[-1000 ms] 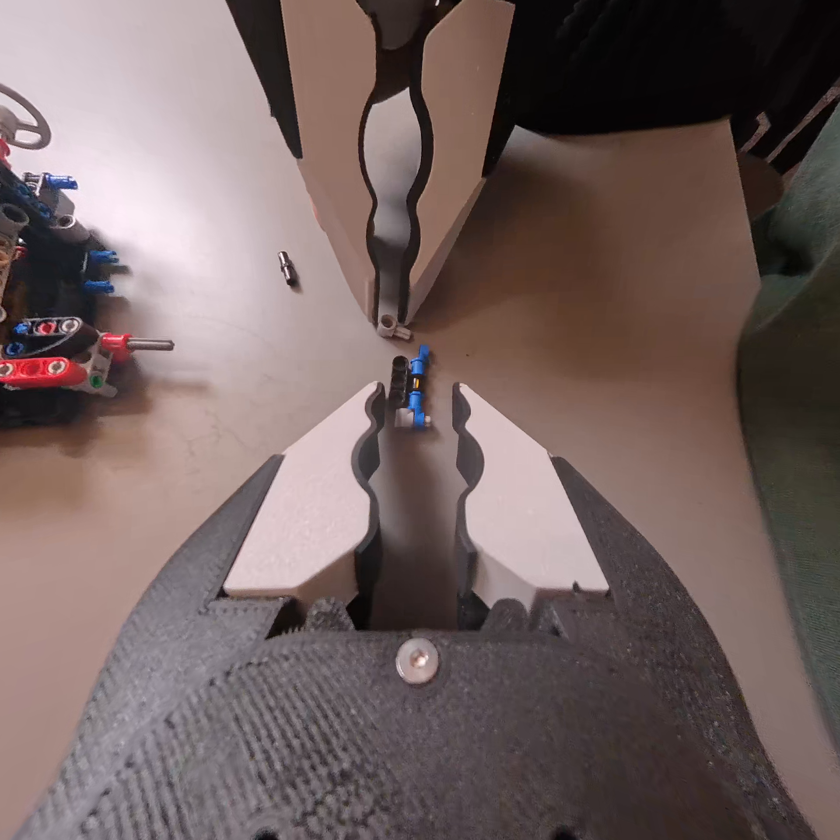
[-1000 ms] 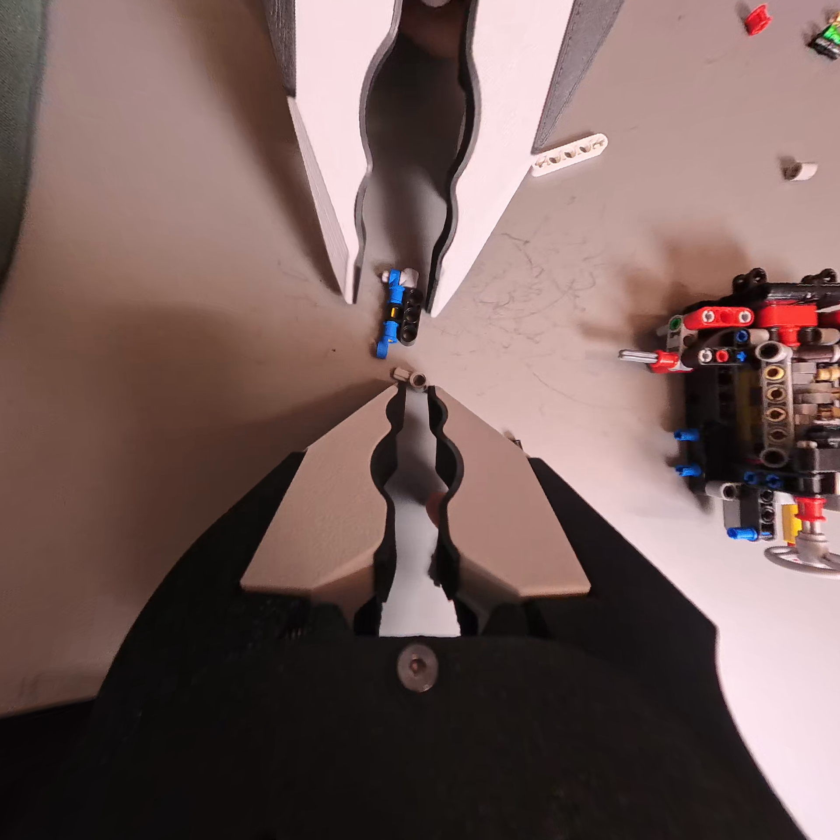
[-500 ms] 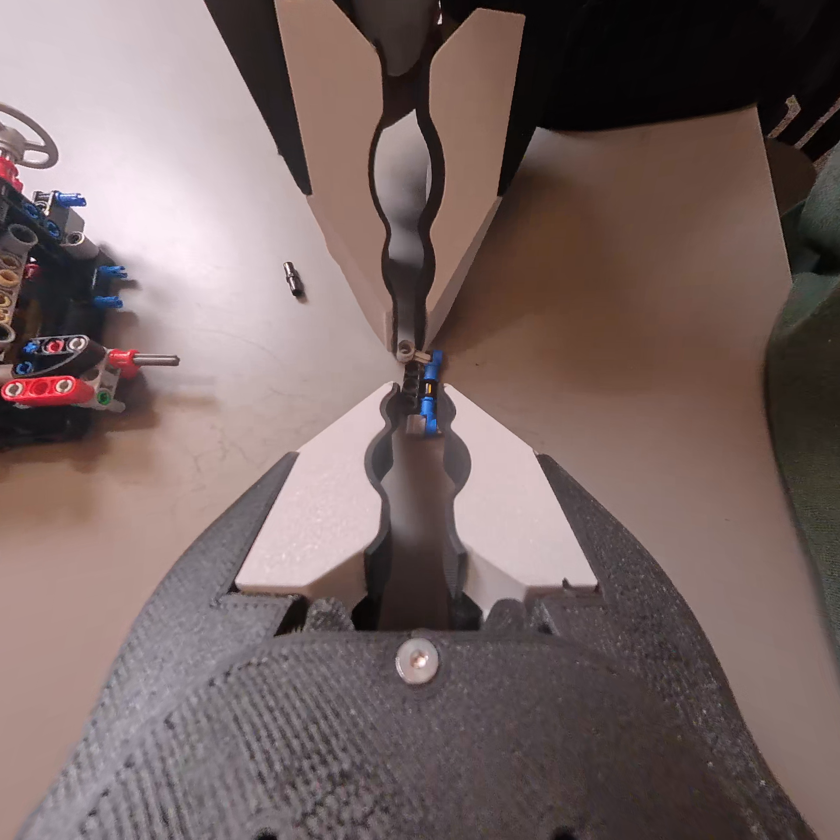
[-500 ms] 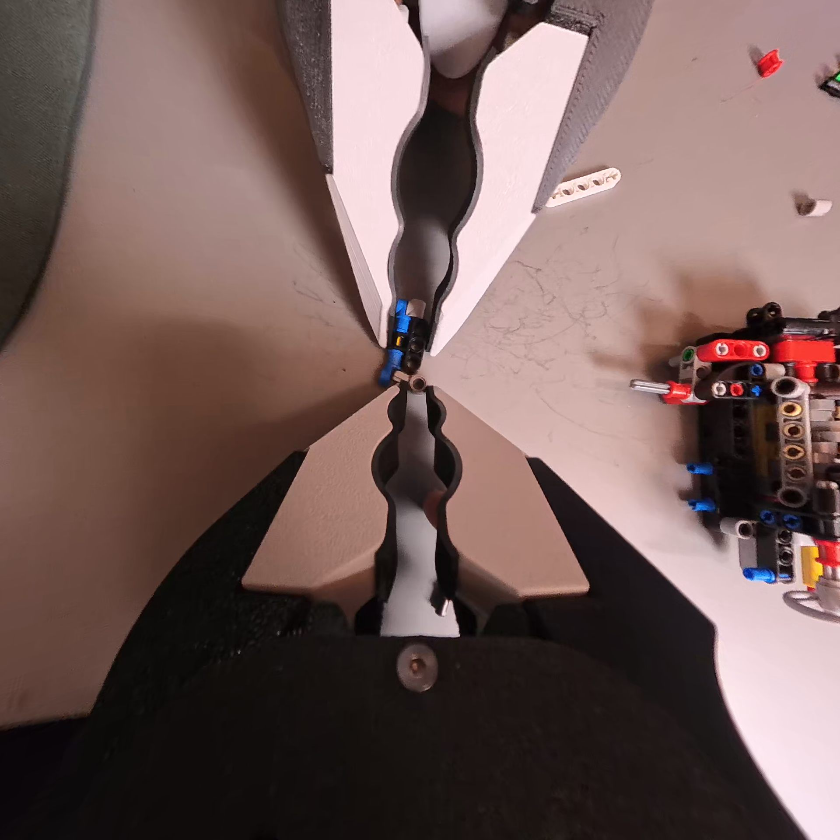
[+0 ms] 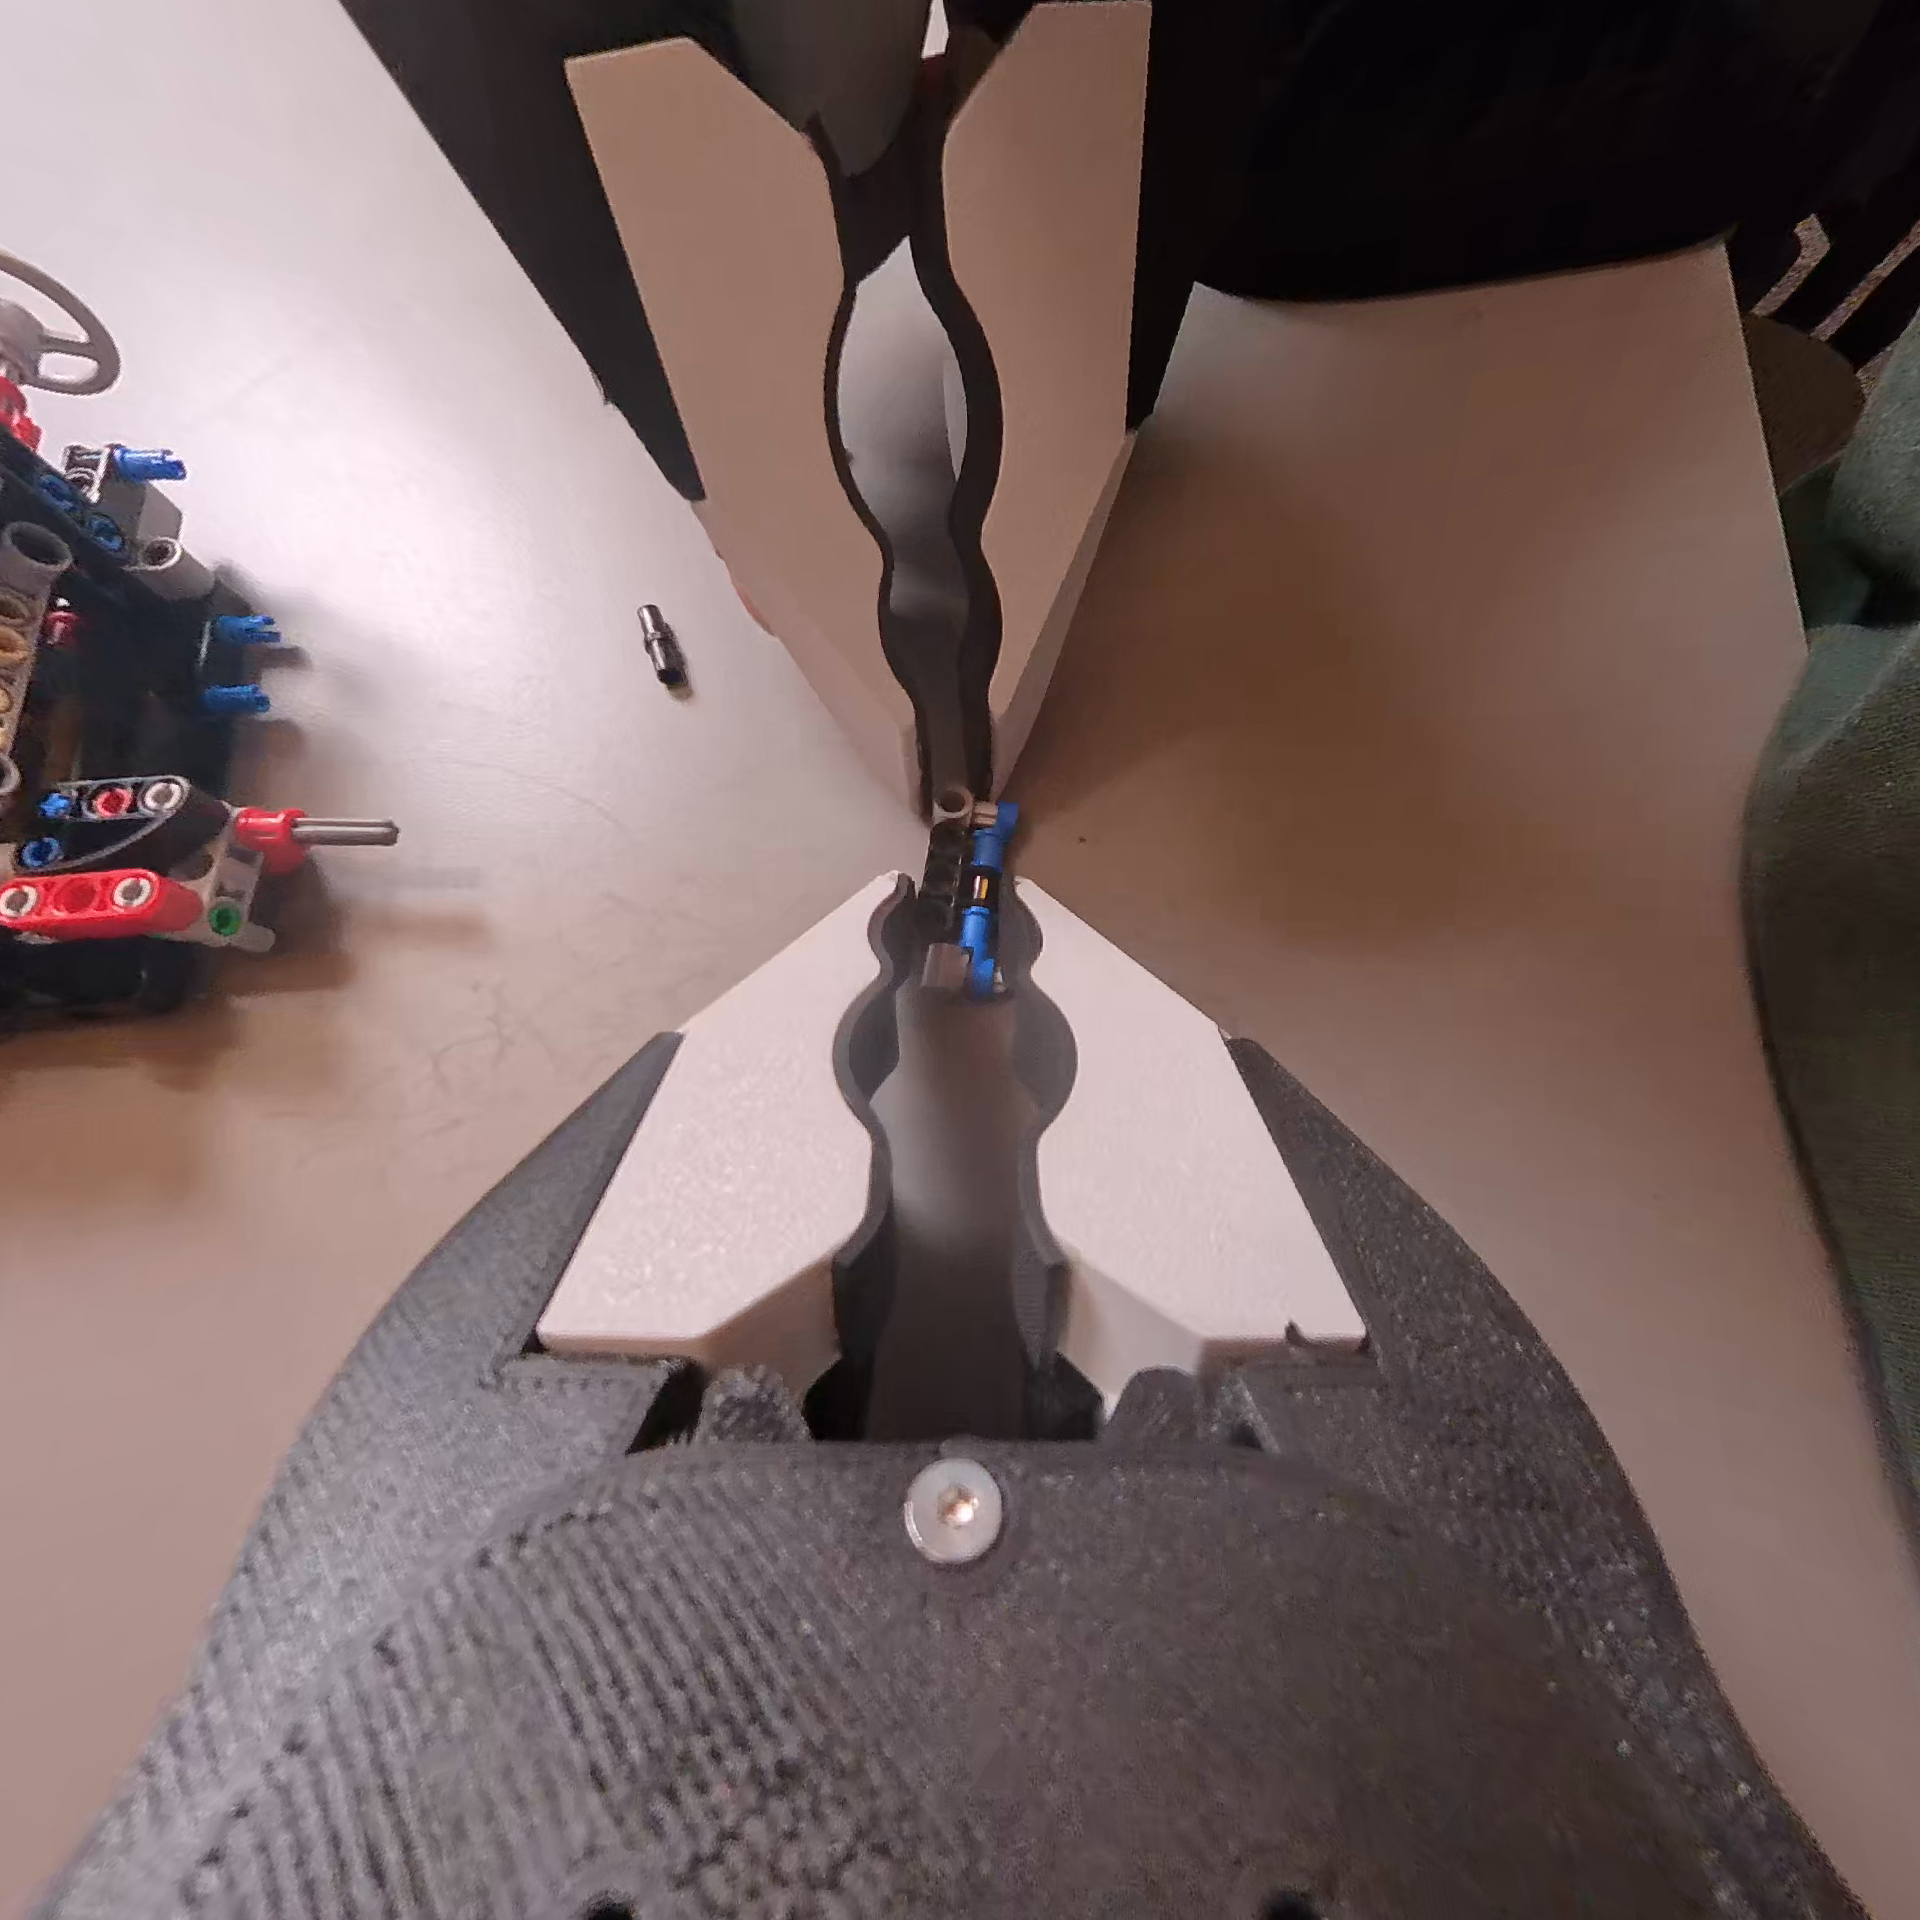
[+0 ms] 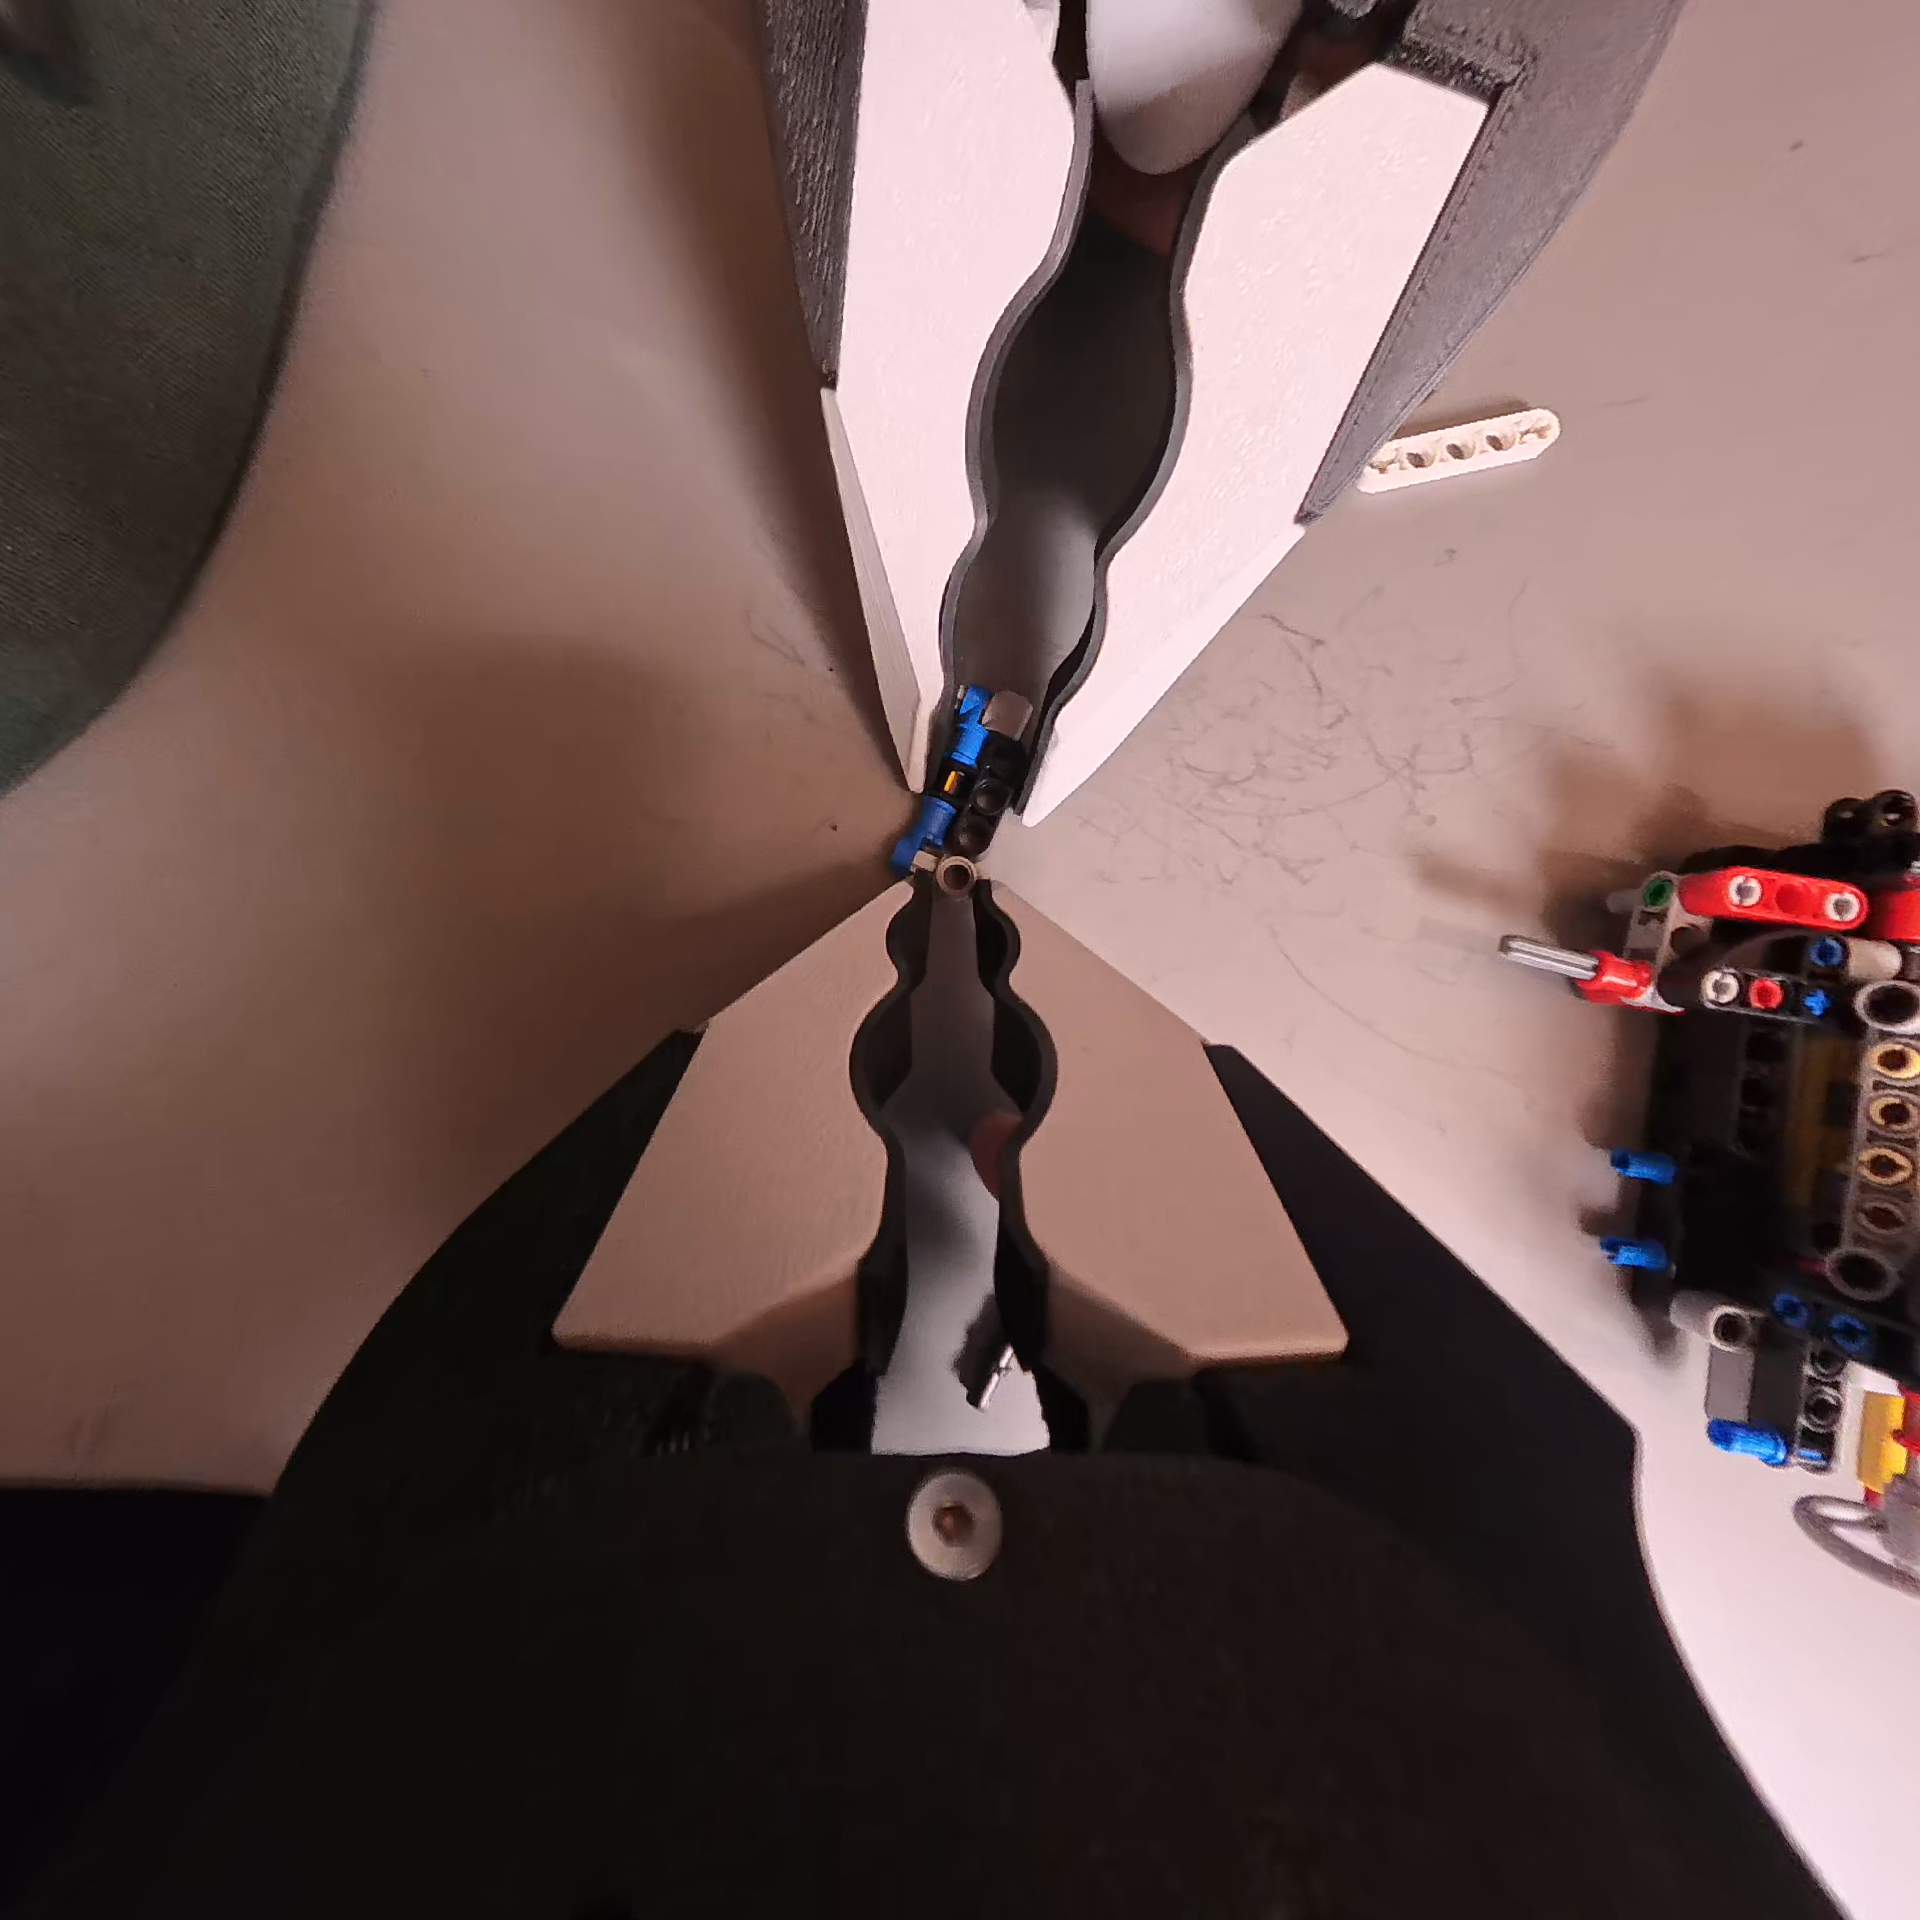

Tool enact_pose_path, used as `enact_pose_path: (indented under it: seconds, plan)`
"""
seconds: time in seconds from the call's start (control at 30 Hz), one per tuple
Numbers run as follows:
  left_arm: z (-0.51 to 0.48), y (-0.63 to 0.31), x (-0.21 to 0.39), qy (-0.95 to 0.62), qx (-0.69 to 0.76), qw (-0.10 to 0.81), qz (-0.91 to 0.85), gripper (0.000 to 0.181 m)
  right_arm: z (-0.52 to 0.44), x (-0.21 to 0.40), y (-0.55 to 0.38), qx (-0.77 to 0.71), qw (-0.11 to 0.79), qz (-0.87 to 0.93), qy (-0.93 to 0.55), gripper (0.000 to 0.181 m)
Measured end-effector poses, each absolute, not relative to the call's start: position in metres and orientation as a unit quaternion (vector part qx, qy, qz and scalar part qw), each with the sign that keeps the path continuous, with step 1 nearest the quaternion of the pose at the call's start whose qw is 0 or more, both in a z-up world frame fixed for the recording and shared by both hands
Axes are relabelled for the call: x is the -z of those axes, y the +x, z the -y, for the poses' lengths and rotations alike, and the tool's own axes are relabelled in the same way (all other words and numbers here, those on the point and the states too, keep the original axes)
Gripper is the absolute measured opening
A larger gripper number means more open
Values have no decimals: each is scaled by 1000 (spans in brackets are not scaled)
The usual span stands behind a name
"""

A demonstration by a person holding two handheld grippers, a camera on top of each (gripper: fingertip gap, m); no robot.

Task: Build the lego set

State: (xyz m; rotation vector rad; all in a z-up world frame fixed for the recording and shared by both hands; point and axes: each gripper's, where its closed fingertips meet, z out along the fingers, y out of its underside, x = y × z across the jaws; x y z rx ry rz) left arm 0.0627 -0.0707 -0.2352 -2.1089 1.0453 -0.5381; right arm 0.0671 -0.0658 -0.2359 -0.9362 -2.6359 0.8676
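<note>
A small black beam with a blue pin piece [image 5: 961,904] sits between my left gripper's [image 5: 958,888] fingers, which are shut on it just above the table. It also shows in the right wrist view [image 6: 971,769], held by the left gripper [image 6: 971,800] coming from the top. My right gripper [image 6: 948,894] is shut on a small grey connector [image 6: 956,875] at its very tips. In the left wrist view the right gripper [image 5: 956,800] comes from above, and the connector [image 5: 954,805] touches the far end of the black-and-blue piece.
The partly built black, red and grey model [image 5: 104,779] stands at the left, and shows at the right in the right wrist view [image 6: 1818,1091]. A black pin [image 5: 662,644] and a white beam [image 6: 1460,449] lie loose on the table. Green cloth [image 5: 1849,831] lies at the table edge. Less than 4 cm separates the two grippers' tips.
My left gripper has closed on the black-and-blue piece. The two grippers have come together, so the grey connector now meets the piece's end.
</note>
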Motion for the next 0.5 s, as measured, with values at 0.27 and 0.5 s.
enact_pose_path:
  seconds: [0.27, 0.5]
  plan:
    - [70, 63, 235, -818, 205, 358, -401, 14, 69, 233, 73, -312, 89, 884, -338, 26]
    - [69, 62, 235, -825, 202, 357, -388, 14, 73, 236, 72, -279, 129, 881, -360, 22]
